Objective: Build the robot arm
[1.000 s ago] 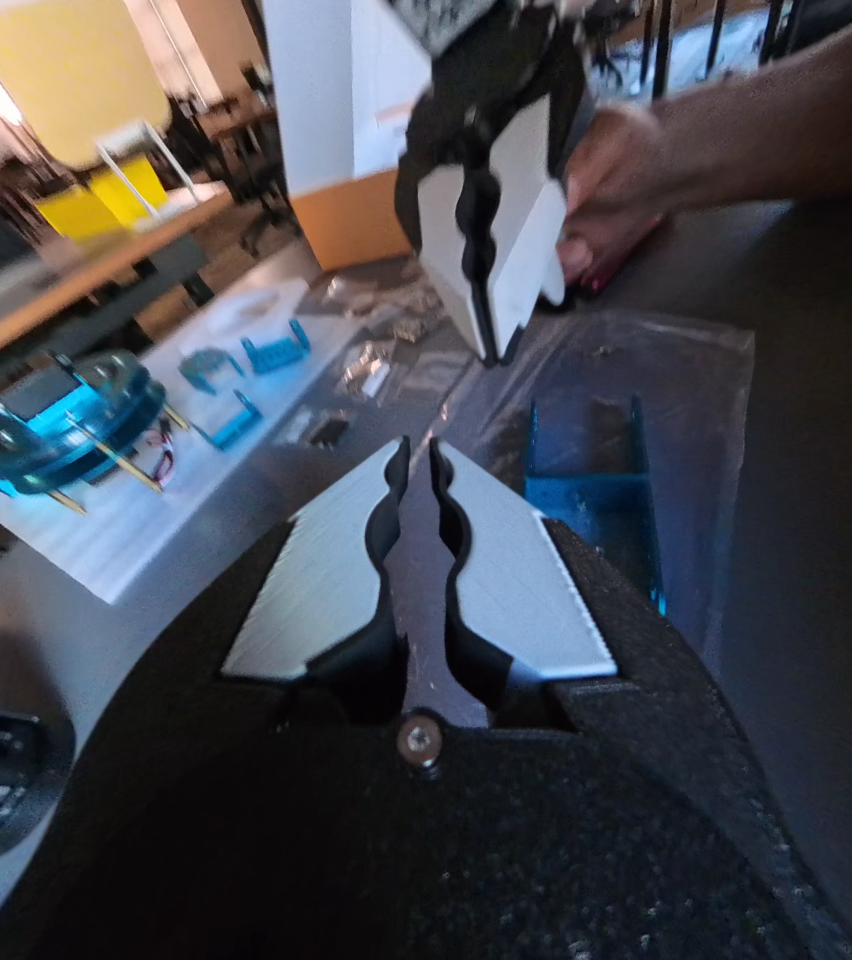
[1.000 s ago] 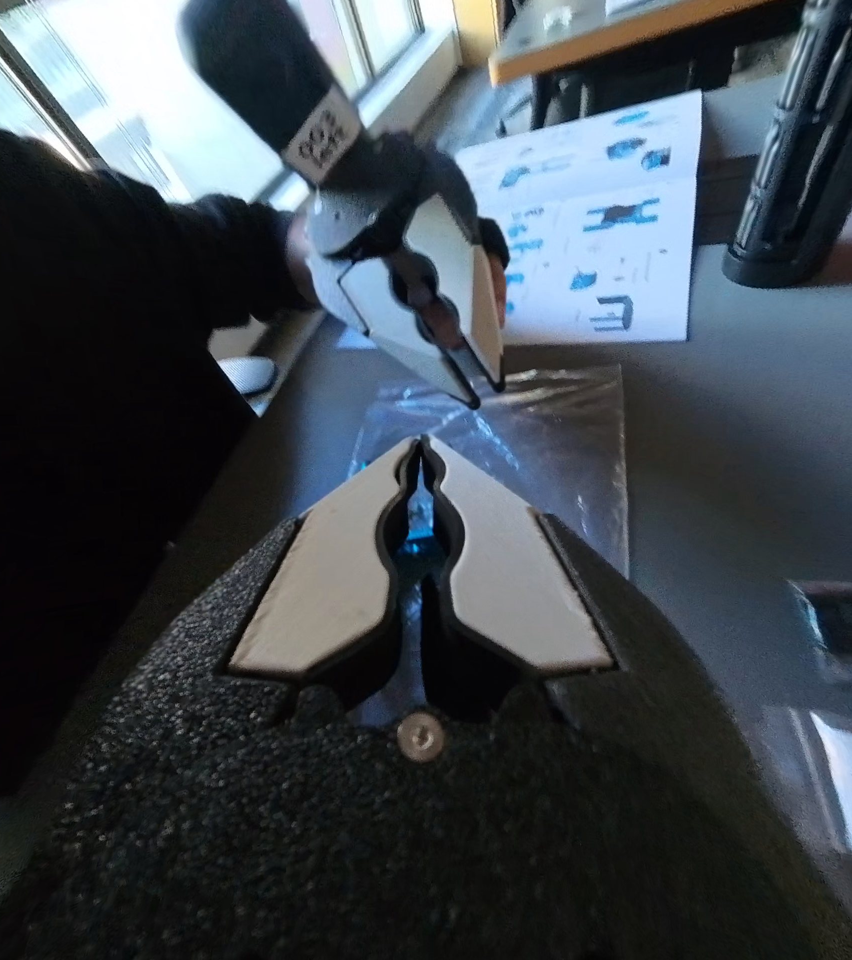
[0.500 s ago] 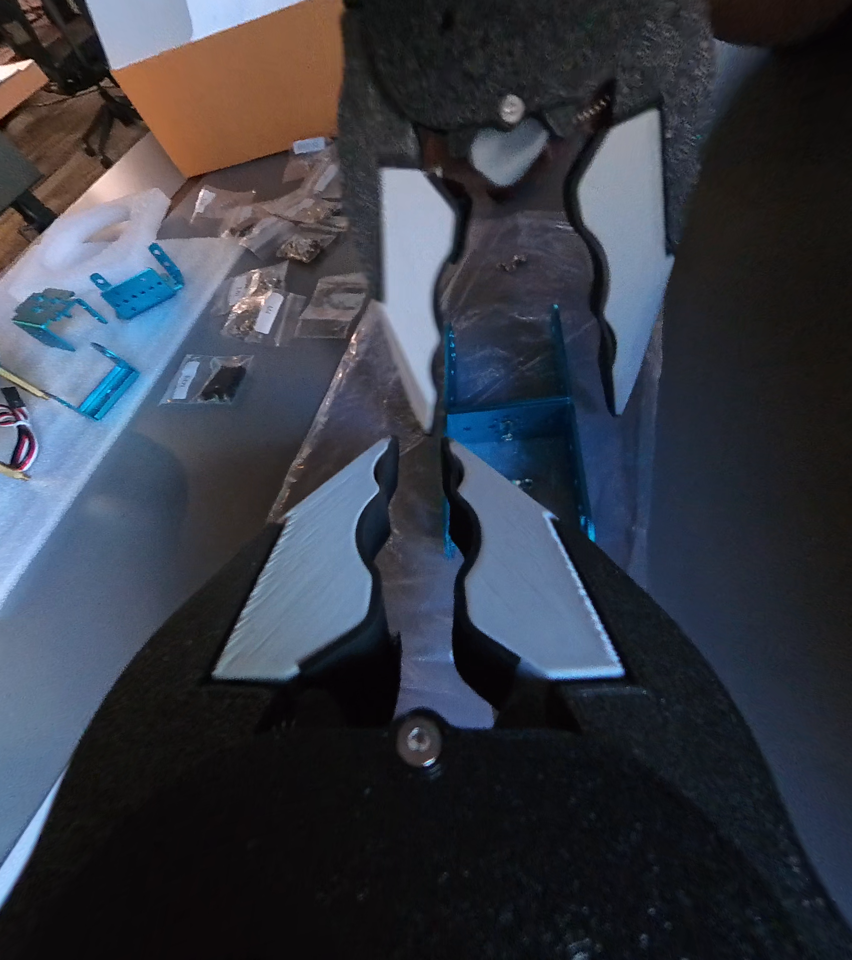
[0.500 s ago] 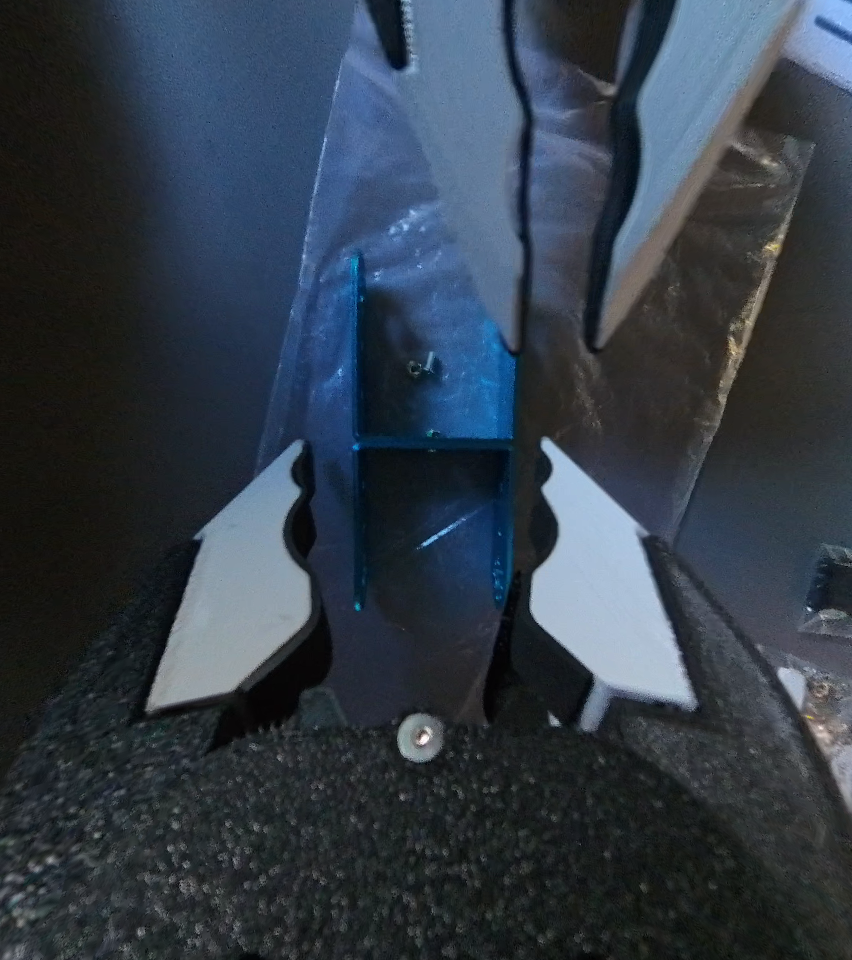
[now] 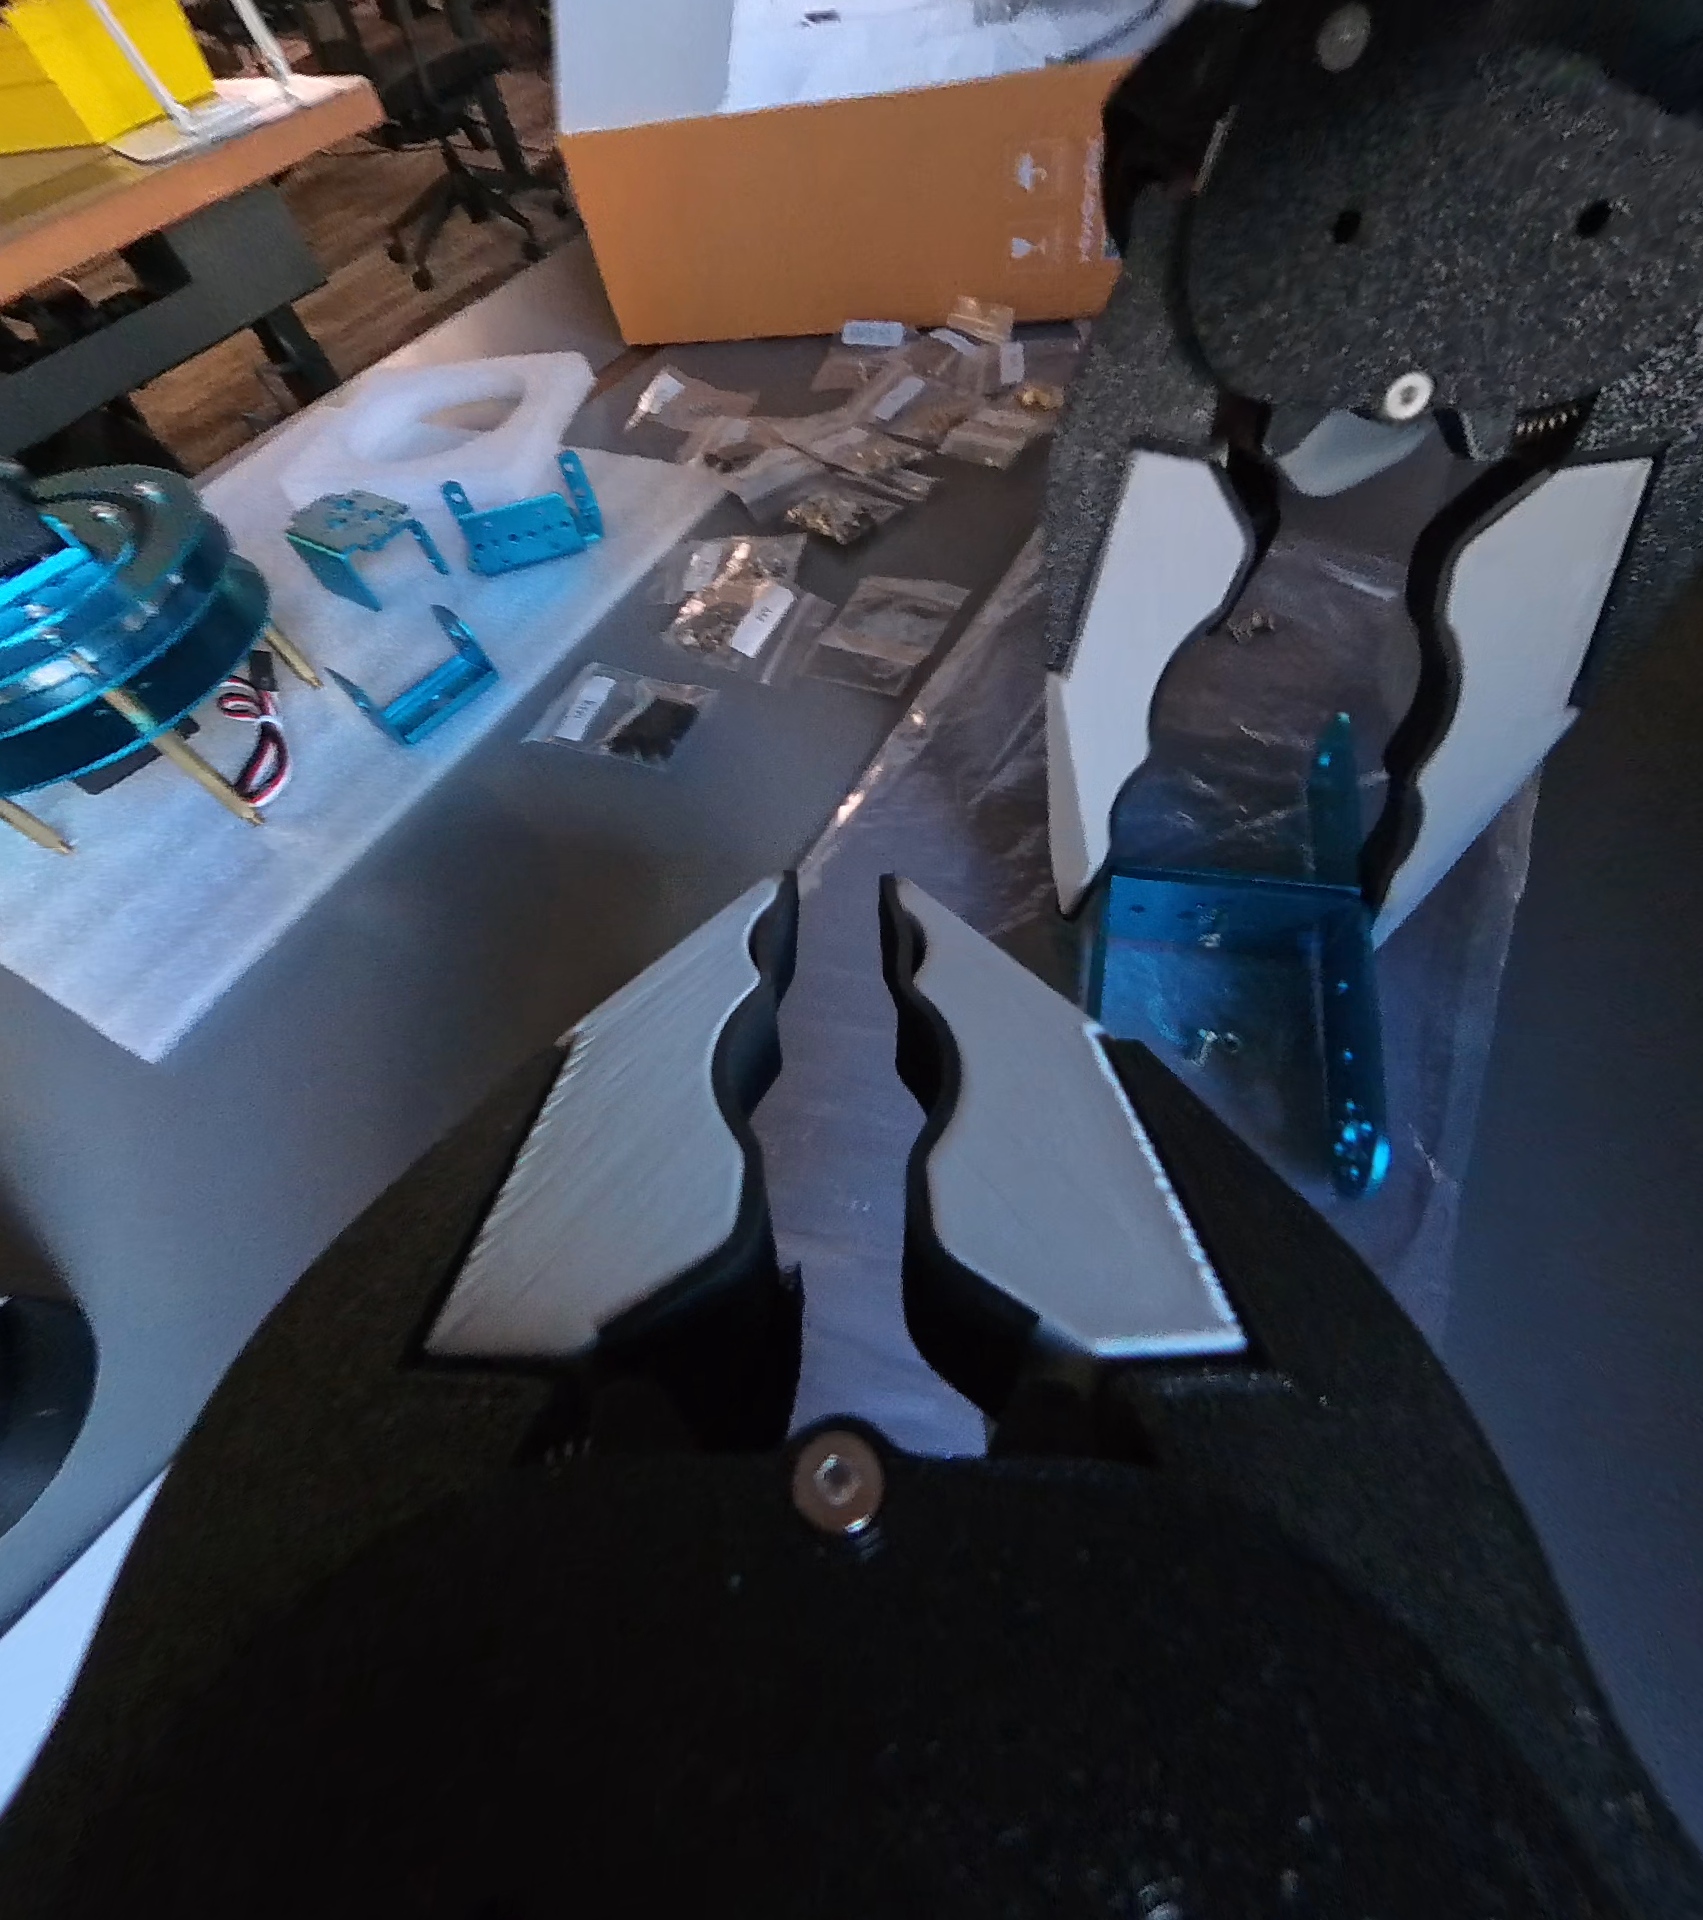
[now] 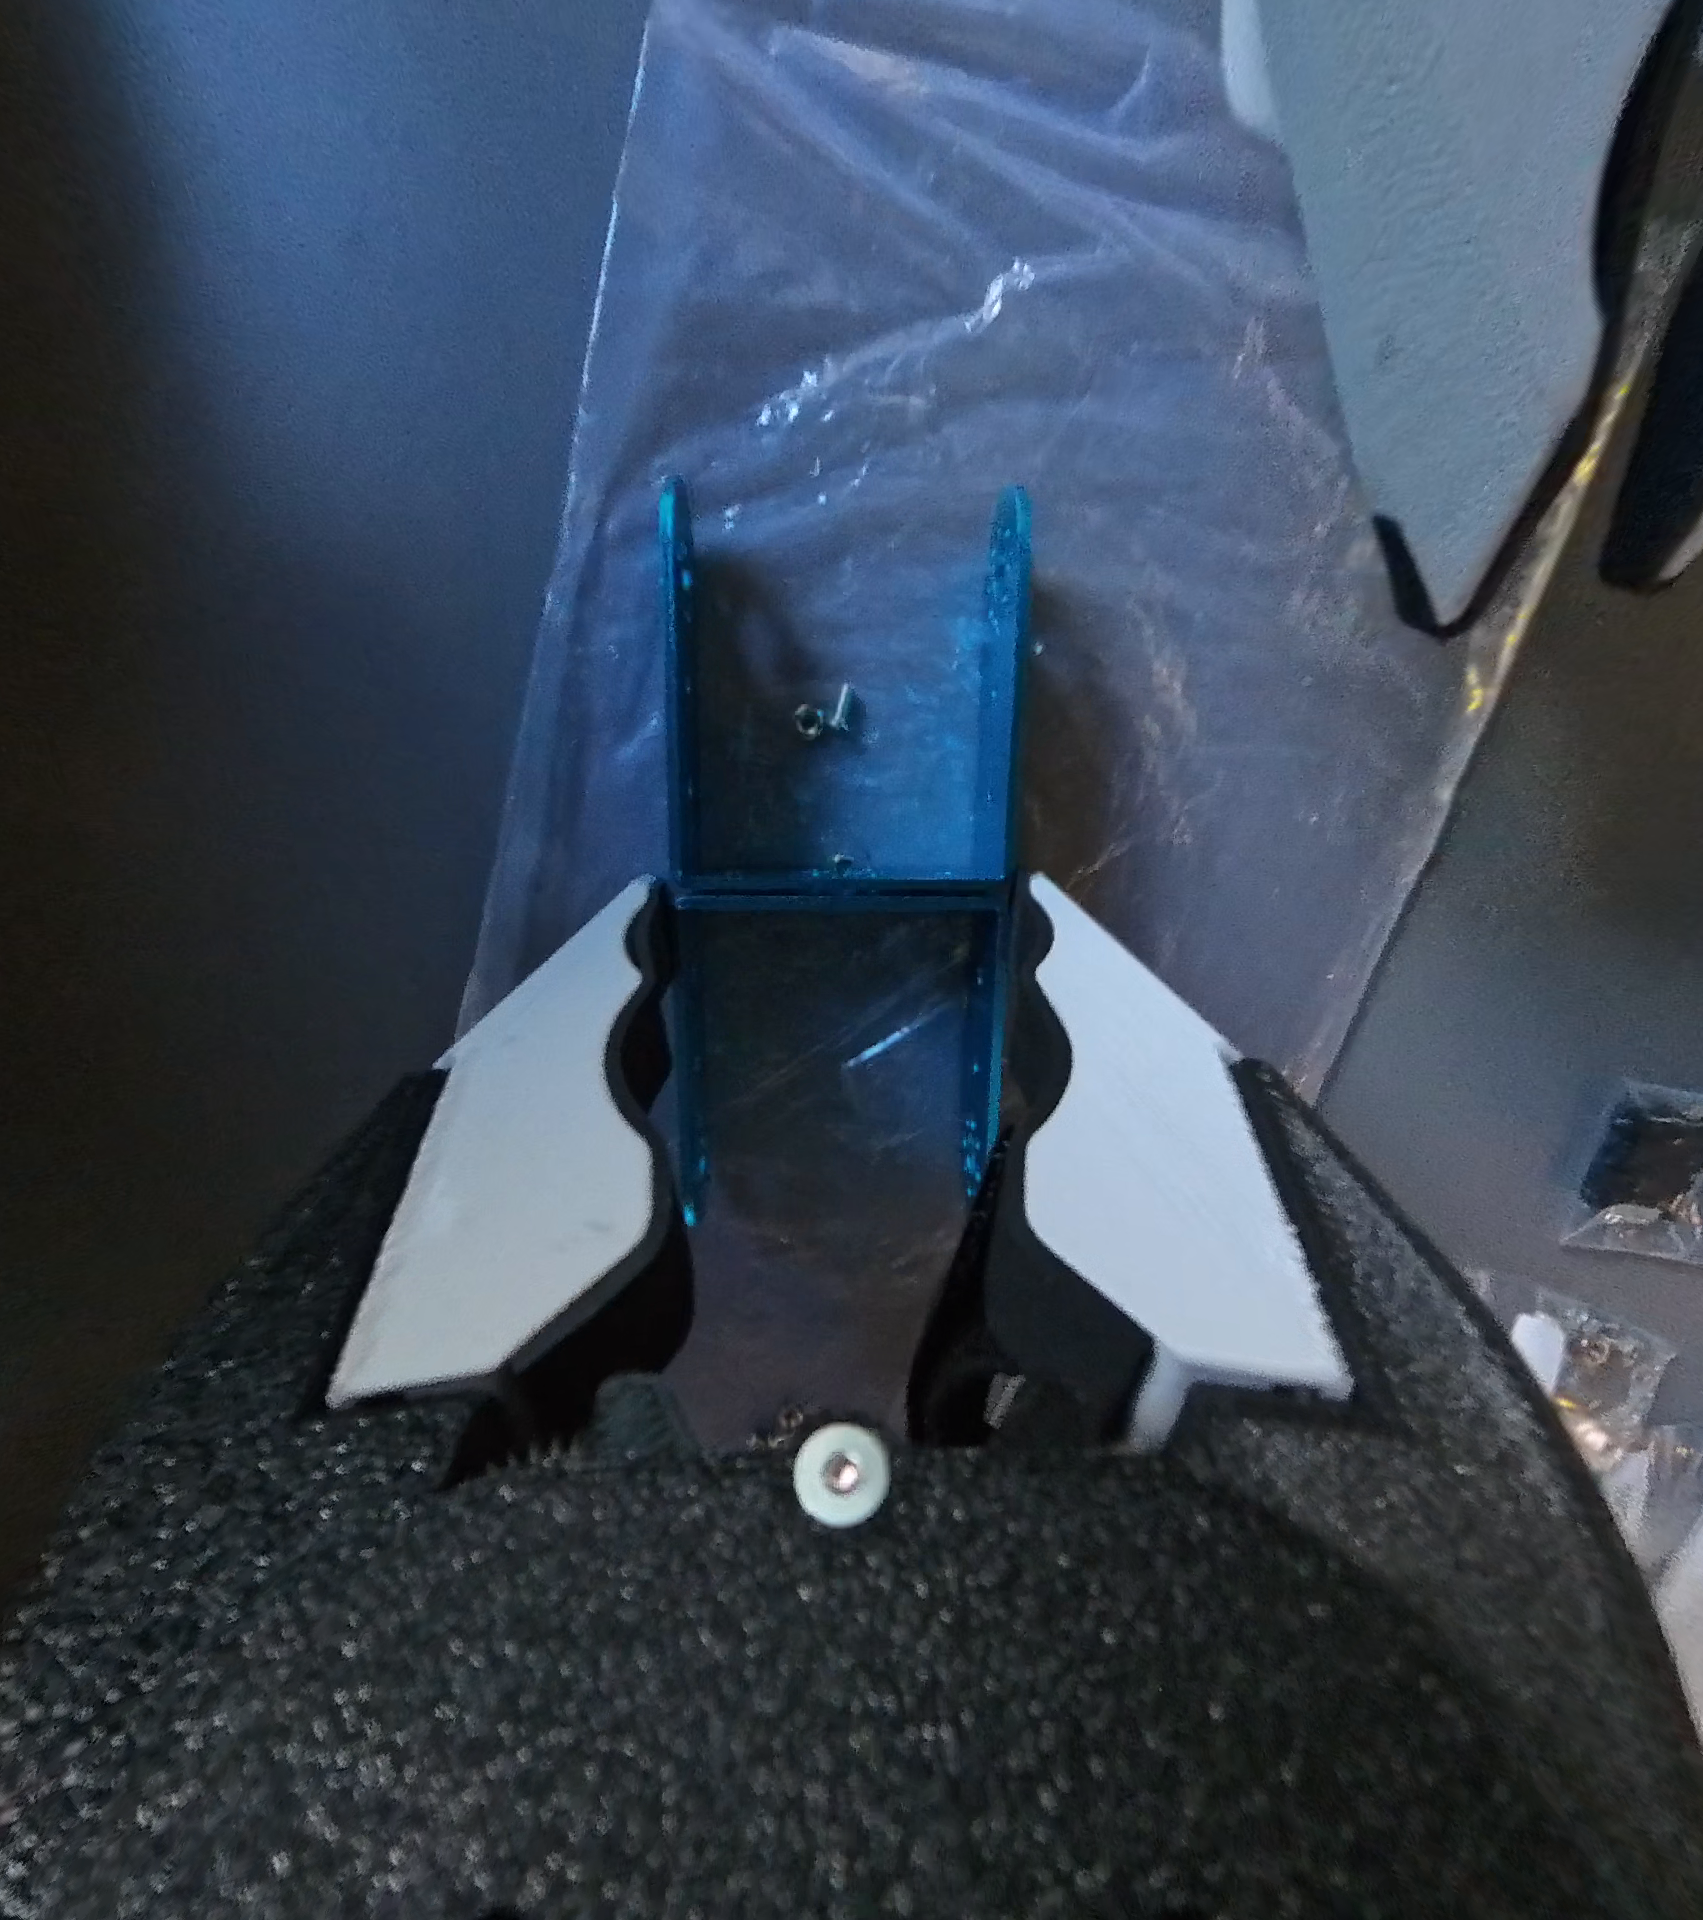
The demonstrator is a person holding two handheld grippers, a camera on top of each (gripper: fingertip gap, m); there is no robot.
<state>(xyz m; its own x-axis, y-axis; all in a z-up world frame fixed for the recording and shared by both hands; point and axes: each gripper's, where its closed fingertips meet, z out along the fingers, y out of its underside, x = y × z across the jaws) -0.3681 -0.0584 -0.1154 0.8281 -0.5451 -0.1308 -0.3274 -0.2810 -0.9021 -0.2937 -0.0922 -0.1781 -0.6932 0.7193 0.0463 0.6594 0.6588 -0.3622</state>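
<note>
A blue metal H-shaped bracket [image 6: 1001,665] lies in a clear plastic bag [image 6: 930,260] on the grey table. My right gripper [image 6: 842,894] straddles the bracket's near half, and both fingertips press on its side walls. Small loose screws [image 6: 826,717] lie between the bracket's far arms. In the left wrist view the right gripper [image 5: 1231,909] clamps the bracket [image 5: 1211,935] from the far side. My left gripper [image 5: 836,894] is almost shut with a narrow gap and holds nothing. It hovers over the bag [image 5: 940,748], just left of the bracket. It also shows in the right wrist view [image 6: 1533,603].
A white foam sheet [image 5: 151,914] at left carries several small blue brackets [image 5: 514,530] and a round blue acrylic assembly [image 5: 47,623] with brass standoffs. Small bags of hardware [image 5: 774,613] and a cardboard box [image 5: 826,208] lie behind. More small bags [image 6: 1678,1184] lie at right.
My right gripper opened, came down over the bracket and closed in on its side walls. My left gripper shifted to the bracket's left and stayed nearly shut.
</note>
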